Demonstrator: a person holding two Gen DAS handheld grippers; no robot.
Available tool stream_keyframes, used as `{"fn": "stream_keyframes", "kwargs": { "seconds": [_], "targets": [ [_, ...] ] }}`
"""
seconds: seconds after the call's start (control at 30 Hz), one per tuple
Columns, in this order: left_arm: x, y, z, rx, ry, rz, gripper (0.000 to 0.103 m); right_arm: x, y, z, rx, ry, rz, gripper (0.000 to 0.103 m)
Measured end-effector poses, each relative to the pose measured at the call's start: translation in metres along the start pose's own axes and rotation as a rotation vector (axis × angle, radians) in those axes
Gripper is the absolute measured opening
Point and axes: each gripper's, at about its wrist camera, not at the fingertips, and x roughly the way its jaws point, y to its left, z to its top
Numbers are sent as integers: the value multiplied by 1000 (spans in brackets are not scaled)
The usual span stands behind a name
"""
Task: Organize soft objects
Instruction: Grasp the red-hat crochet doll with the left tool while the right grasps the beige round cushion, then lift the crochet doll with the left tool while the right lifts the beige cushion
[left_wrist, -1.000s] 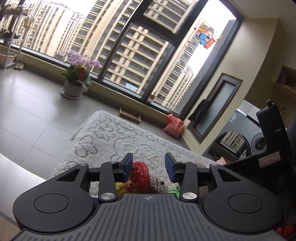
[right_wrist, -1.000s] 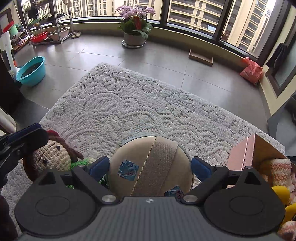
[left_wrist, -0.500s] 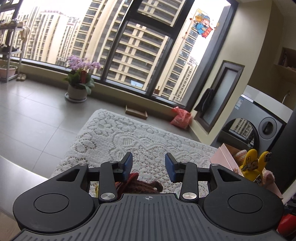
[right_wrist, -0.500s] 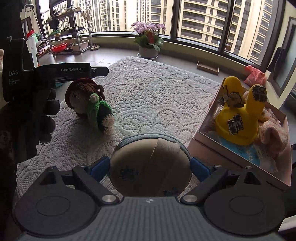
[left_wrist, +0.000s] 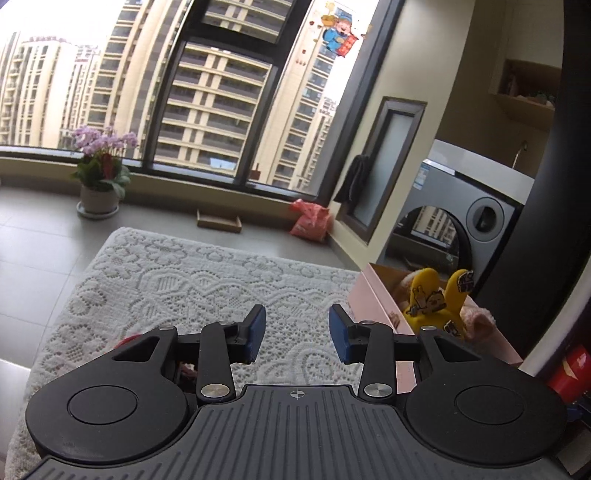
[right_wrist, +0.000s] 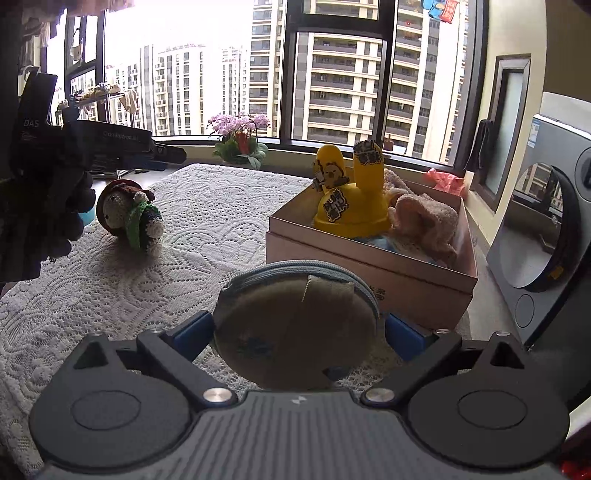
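Beside the pink cardboard box the right gripper, jaws just widened, seemingly still clasps a round tan fabric pouch — the left gripper gapes empty, farther off.

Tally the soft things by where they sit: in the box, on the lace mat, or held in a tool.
In the pink cardboard box: 2, the yellow rabbit-eared plush and the beige fluffy plush
On the white lace mat: 1, the crocheted brown-haired doll
In the right tool: 1, the round tan fabric pouch
Total: 4
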Motion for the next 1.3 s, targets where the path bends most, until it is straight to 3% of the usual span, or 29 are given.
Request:
{"fn": "stream_keyframes", "kwargs": {
  "seconds": [0.07,0.13,0.27,0.43,0.57,0.8,0.97,1.13,1.2,1.3],
  "targets": [
    [-19,-1,5,-19,-76,32,42,3,0,-7,10,-18,22,103],
    [-43,3,8,-44,-132,133,42,9,3,-13,18,-9,59,103],
    [-78,15,-3,-109,-125,320,42,21,11,-18,13,-1,97,103],
    [-99,31,-27,-229,-43,355,42,27,11,-21,17,-16,88,103],
    [-82,40,-38,-334,27,325,42,25,0,-26,84,-3,91,103],
    [-31,25,-19,-292,-46,383,43,30,-2,-27,119,27,95,103],
    [4,-11,-7,-94,-72,445,43,29,-3,-28,128,28,93,103],
    [9,-42,-23,70,-86,522,44,28,-8,-29,154,23,92,103],
    [-3,-47,-34,57,-119,528,43,28,-8,-29,156,28,94,103],
    [-20,-37,-46,-82,-144,521,43,30,-9,-28,156,36,90,103]
  ]
}}
